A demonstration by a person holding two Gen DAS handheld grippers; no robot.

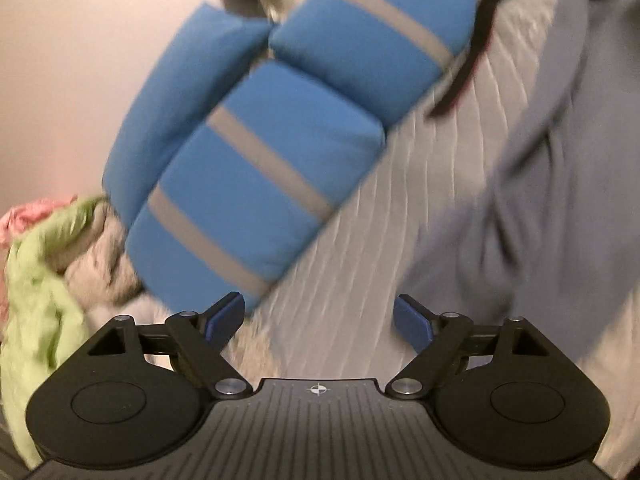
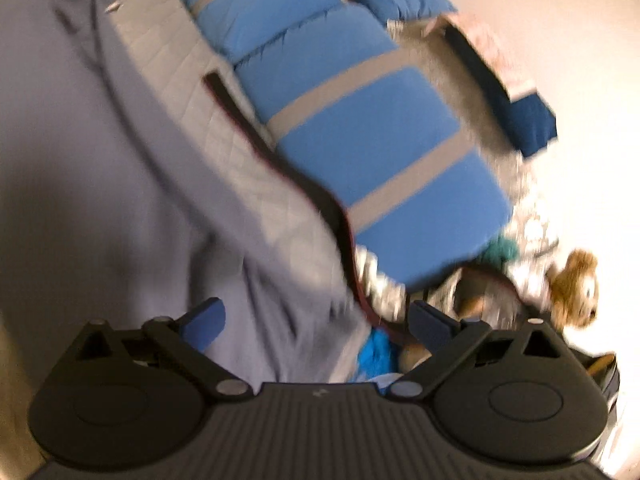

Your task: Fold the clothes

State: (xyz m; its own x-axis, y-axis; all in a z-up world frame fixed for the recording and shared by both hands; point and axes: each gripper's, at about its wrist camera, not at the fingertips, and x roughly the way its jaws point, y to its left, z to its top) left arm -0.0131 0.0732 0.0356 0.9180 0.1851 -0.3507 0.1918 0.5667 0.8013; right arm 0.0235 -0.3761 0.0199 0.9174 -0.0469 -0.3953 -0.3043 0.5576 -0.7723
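My left gripper (image 1: 318, 318): jaws apart, empty.
My right gripper (image 2: 318, 320): jaws apart, empty.
Grey garment (image 2: 100, 184): soft, creased, frame left.
Cushions (image 1: 248, 184): blue, padded, grey-striped.

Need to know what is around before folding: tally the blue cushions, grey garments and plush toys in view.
Blue cushions: 3
Grey garment: 1
Plush toy: 1 clear to see
Total: 5
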